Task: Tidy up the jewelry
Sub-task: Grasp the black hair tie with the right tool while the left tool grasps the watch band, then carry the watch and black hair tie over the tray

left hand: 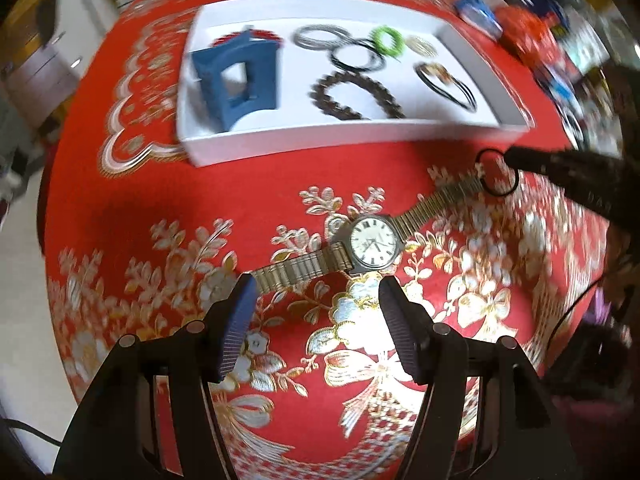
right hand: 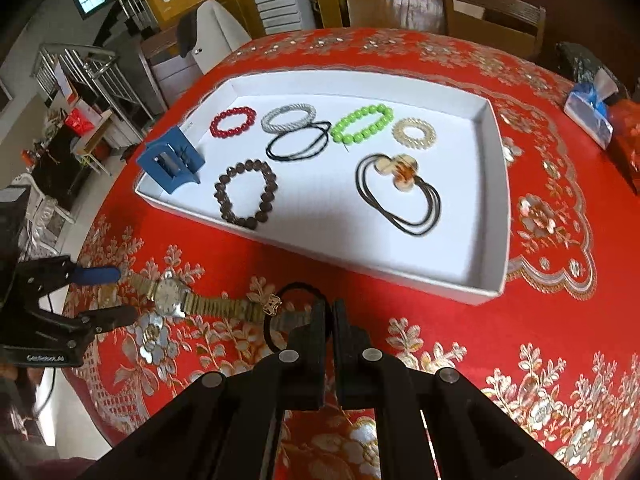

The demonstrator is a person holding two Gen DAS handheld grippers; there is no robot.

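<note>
Right gripper [right hand: 329, 312] pressed together on a thin black hair tie [right hand: 298, 308], loop hanging left of the fingers, with a small gold charm [right hand: 273, 305] on it. Just beyond and to the left, a gold-banded wristwatch [right hand: 170, 298] stretched flat on the red floral counter [right hand: 500, 340], one strap end lying under the hair tie's loop. Farther left, left gripper [right hand: 114, 294] spread wide, one blue-padded finger and one dark finger on either side of the watch's far strap end, not touching it.

From the left wrist view: left gripper [left hand: 314, 300] wide apart, nothing between the pads [left hand: 240, 328]; wristwatch [left hand: 370, 244] just ahead of the fingertips, its near strap close beside the left pad. Hair tie [left hand: 498, 172] at the far strap end, pinched by the right gripper [left hand: 510, 158] coming in from the right.

Beyond the watch, a shallow white tray [right hand: 494, 184] holding a blue hair claw clip [right hand: 172, 164] at the left end, a red bead bracelet [right hand: 233, 121], a silver coiled band [right hand: 289, 118], a black cord loop [right hand: 300, 141], a green bead bracelet [right hand: 362, 124], a clear spiral hair tie [right hand: 414, 134], a dark brown bead bracelet [right hand: 245, 193] and a multi-strand black cord with an amber ornament [right hand: 400, 192]. Right of the tray, near the counter edge, a blue-and-white packet [right hand: 588, 110]. Wooden chairs [right hand: 492, 12] behind the counter.
</note>
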